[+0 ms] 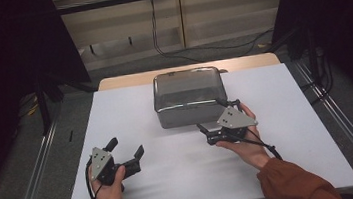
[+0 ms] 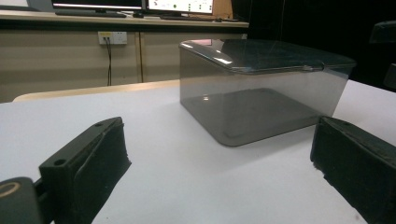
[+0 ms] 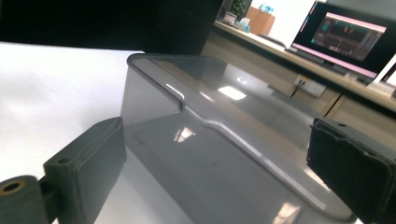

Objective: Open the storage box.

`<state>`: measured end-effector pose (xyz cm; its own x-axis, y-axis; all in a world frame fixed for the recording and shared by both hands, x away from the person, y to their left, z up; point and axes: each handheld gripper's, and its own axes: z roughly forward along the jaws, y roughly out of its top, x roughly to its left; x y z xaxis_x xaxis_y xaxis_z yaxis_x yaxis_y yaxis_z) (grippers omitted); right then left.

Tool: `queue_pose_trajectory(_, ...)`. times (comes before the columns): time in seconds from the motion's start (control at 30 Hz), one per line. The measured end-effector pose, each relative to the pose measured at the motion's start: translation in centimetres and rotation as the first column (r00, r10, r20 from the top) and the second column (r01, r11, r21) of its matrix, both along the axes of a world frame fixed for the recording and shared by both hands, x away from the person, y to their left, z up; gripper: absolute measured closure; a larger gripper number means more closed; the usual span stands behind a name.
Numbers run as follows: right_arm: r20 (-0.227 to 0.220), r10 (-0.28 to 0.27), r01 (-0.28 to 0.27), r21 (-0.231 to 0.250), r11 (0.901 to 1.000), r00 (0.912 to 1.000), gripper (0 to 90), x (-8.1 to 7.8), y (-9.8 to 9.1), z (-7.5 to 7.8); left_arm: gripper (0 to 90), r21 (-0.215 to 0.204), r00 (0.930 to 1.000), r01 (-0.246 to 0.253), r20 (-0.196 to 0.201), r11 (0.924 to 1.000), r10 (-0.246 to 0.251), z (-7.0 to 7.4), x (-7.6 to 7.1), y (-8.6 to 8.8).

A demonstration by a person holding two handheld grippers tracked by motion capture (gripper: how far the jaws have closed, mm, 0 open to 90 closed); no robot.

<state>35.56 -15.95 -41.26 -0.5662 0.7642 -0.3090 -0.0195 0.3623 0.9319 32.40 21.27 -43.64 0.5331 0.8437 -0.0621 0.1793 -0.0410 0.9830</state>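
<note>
A smoky grey see-through plastic box (image 1: 188,95) with its lid on stands at the back middle of the white table (image 1: 294,131). My right gripper (image 1: 217,117) is at the box's front right corner, jaws wide and open. In the right gripper view the box (image 3: 210,144) and its lid rim run between the two jaws of my right gripper (image 3: 217,130) without the pads pressing on them. My left gripper (image 1: 126,146) rests open near the front left, well short of the box. In the left gripper view the box (image 2: 261,88) stands beyond the open jaws of that gripper (image 2: 219,135).
Metal rails (image 1: 36,171) run along both sides of the table. Cables (image 1: 194,49) lie on the floor behind it, with dark curtains at either side. A desk with monitors (image 3: 345,35) and a wall socket (image 2: 112,37) stand in the background.
</note>
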Motion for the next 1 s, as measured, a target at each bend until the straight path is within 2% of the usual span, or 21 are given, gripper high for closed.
queue_pose_trajectory(0.07,0.03,0.003,-0.002,-0.039,0.9992,0.9996,5.7,0.2,0.3,0.2,3.6,-0.005,1.0,-0.001,0.001,1.0,0.001,0.0,0.0,0.0)
queue_pose_trajectory(0.1,0.03,0.003,-0.002,-0.039,0.9992,0.9996,5.7,0.2,0.3,0.2,3.6,-0.005,1.0,-0.001,0.001,1.0,0.001,0.0,0.0,0.0)
queue_pose_trajectory(0.13,0.05,-0.001,0.005,-0.081,0.9967,0.9987,6.4,0.4,0.7,0.3,3.6,-0.005,1.0,-0.001,0.002,1.0,0.001,0.0,0.0,0.0)
queue_pose_trajectory(0.17,0.05,-0.001,0.005,-0.081,0.9967,0.9987,6.4,0.4,0.7,0.3,3.6,-0.001,1.0,-0.001,0.001,1.0,0.001,0.0,0.0,0.0)
queue_pose_trajectory(0.2,0.067,-0.007,0.015,-0.133,0.991,0.9977,9.5,0.6,1.0,0.4,3.6,-0.005,1.0,-0.001,0.002,1.0,0.001,0.0,0.0,0.0)
queue_pose_trajectory(0.3,0.079,-0.006,0.019,-0.159,0.9872,0.9969,9.9,0.8,1.3,0.4,3.6,-0.006,1.0,-0.001,0.002,1.0,0.001,0.0,0.0,0.0)
queue_pose_trajectory(0.43,0.13,0.0,0.033,-0.255,0.9664,0.9915,14.4,1.0,1.8,0.2,3.6,-0.004,1.0,0.001,0.001,1.0,-0.001,0.0,0.0,0.0)
queue_pose_trajectory(0.5,0.156,0.009,0.04,-0.307,0.9508,0.9877,16.4,1.1,2.1,0.1,3.6,-0.003,1.0,0.003,0.001,1.0,-0.003,0.0,0.0,0.0)
queue_pose_trajectory(0.53,0.174,0.013,0.047,-0.338,0.9399,0.9846,17.2,1.1,2.4,0.1,3.6,-0.002,1.0,0.001,0.001,1.0,-0.001,0.0,0.0,0.0)
queue_pose_trajectory(0.63,0.199,0.028,0.051,-0.38,0.9235,0.9796,19.6,1.3,2.7,0.0,3.6,-0.002,1.0,0.001,0.001,1.0,-0.001,0.0,0.0,0.0)
queue_pose_trajectory(0.73,0.232,0.036,0.072,-0.439,0.8955,0.972,22.1,1.3,3.1,-0.2,3.6,0.004,1.0,0.002,-0.001,1.0,-0.002,0.0,0.0,0.0)
queue_pose_trajectory(0.77,0.25,0.036,0.086,-0.459,0.8843,0.9675,21.8,1.4,3.2,-0.2,3.6,0.021,1.0,0.003,-0.005,0.9998,-0.003,0.0,0.0,0.1)
queue_pose_trajectory(0.8,0.268,0.037,0.099,-0.478,0.8726,0.9628,20.9,1.5,3.3,-0.2,3.6,0.016,0.9999,0.007,-0.01,0.9998,-0.006,-0.1,0.0,0.0)
queue_pose_trajectory(0.87,0.272,0.033,0.11,-0.492,0.8635,0.9616,23.2,1.8,3.4,-0.3,3.6,0.02,0.9998,0.014,-0.013,0.9997,-0.013,-0.1,0.0,-0.2)
queue_pose_trajectory(0.9,0.272,0.033,0.11,-0.492,0.8635,0.9616,23.2,1.8,3.4,-0.3,3.6,0.02,0.9998,0.014,-0.013,0.9997,-0.013,-0.1,0.0,-0.2)
queue_pose_trajectory(0.93,0.308,0.046,0.135,-0.539,0.8312,0.9501,26.0,2.0,3.4,-0.3,3.6,0.029,0.9999,0.011,-0.007,0.9995,-0.01,-0.1,0.0,-0.2)
queue_pose_trajectory(0.97,0.312,0.052,0.135,-0.55,0.824,0.9488,27.4,2.0,3.5,-0.3,3.5,0.032,0.9999,0.009,-0.011,0.9995,-0.008,-0.1,0.0,-0.1)
queue_pose_trajectory(1.0,0.306,0.053,0.133,-0.555,0.8213,0.9504,28.9,2.0,3.5,-0.4,3.5,0.037,0.9998,0.002,-0.02,0.9993,-0.002,-0.1,0.1,0.0)
